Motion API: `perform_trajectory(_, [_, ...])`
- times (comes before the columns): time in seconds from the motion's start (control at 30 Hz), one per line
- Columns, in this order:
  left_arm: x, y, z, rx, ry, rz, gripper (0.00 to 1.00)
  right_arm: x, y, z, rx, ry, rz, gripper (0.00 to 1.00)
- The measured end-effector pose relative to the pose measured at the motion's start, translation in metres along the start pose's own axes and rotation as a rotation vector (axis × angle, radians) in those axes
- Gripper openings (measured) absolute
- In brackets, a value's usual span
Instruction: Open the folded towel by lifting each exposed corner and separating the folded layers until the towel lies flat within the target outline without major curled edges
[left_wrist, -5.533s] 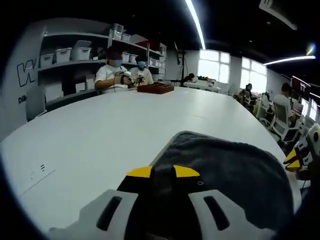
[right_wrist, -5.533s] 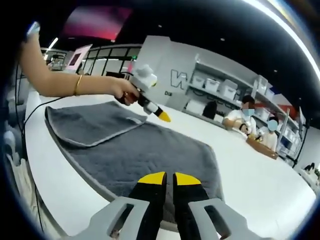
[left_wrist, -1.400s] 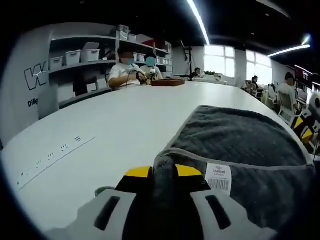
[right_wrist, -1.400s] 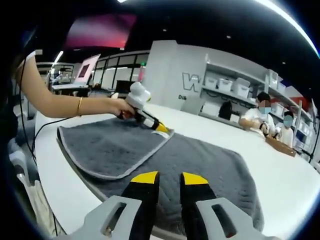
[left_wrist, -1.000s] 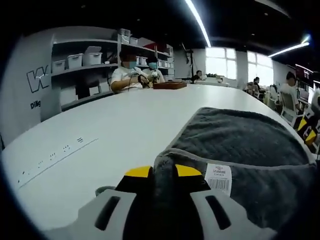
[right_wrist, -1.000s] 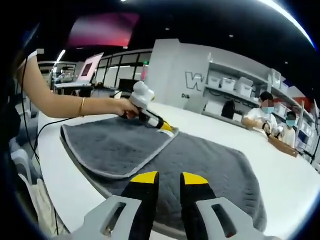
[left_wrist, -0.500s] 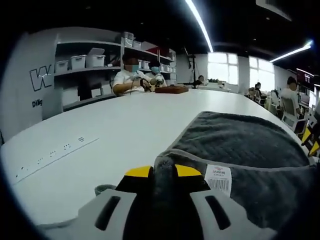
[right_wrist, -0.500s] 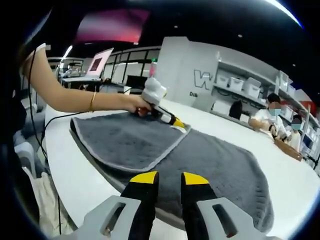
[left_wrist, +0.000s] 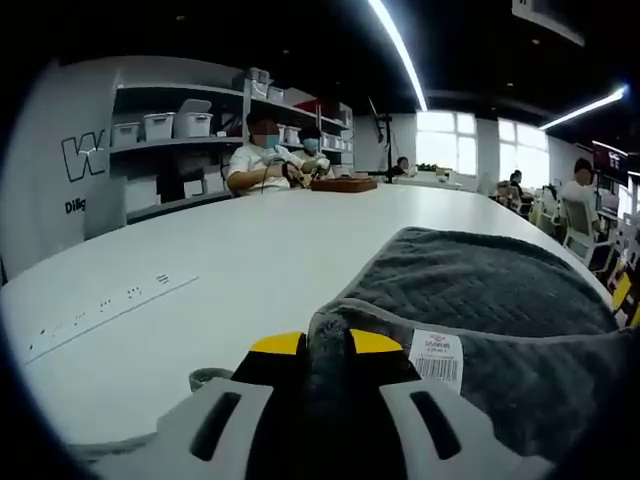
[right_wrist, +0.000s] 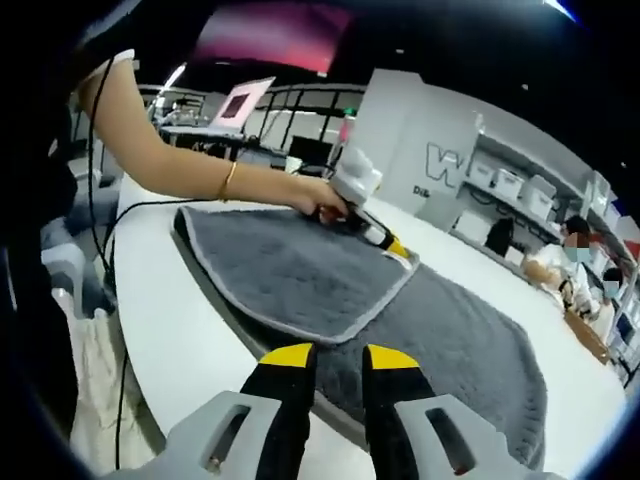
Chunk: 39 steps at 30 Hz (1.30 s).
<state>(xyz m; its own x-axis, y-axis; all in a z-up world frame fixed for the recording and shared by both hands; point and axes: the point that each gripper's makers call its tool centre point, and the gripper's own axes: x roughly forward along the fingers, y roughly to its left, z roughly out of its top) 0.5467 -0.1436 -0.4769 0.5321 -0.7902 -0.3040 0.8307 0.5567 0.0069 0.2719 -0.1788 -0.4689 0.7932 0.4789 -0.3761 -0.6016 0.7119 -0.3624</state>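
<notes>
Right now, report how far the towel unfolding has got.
Done: the lower layer of the towel lies spread on the table. In hand: the left gripper is shut on the corner with the label, with a folded flap still over the lower layer. Left: open that flap flat. The right gripper hangs open, holding nothing.

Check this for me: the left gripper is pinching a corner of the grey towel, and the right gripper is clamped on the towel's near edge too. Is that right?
Half right. In the left gripper view, the left gripper is shut on a corner of the grey towel. The right gripper is not clamped on anything: in the right gripper view its jaws stand apart with nothing between them.
</notes>
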Motion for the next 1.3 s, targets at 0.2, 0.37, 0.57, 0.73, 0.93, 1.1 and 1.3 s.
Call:
perform_trajectory(0.2, [-0.001,-0.001,0.0,0.0,0.007,0.0,0.15,0.003,0.011,0.012,-0.139,-0.01,0.048,0.08])
perform_trajectory(0.37, [-0.001,0.001,0.001,0.015,0.022,0.004,0.15,0.006,0.017,0.018,-0.2,-0.009,0.067,0.06])
perform_trajectory(0.57, [-0.003,-0.001,0.001,0.032,0.037,0.001,0.14,0.007,0.017,0.017,-0.217,-0.002,0.068,0.03])
perform_trajectory(0.73, [-0.005,-0.003,0.001,0.043,0.046,-0.006,0.14,0.006,0.016,0.018,-0.215,-0.001,0.069,0.01])
perform_trajectory(0.93, [-0.007,0.002,0.004,0.094,0.066,-0.006,0.14,0.005,0.015,0.02,-0.197,-0.024,0.068,0.0])
perform_trajectory(1.1, [-0.007,0.003,0.008,0.114,0.063,0.0,0.14,0.004,0.014,0.021,-0.197,-0.03,0.066,0.0])
perform_trajectory(1.3, [-0.008,0.004,0.009,0.14,0.073,0.004,0.14,0.004,0.015,0.022,-0.194,-0.036,0.067,0.0])
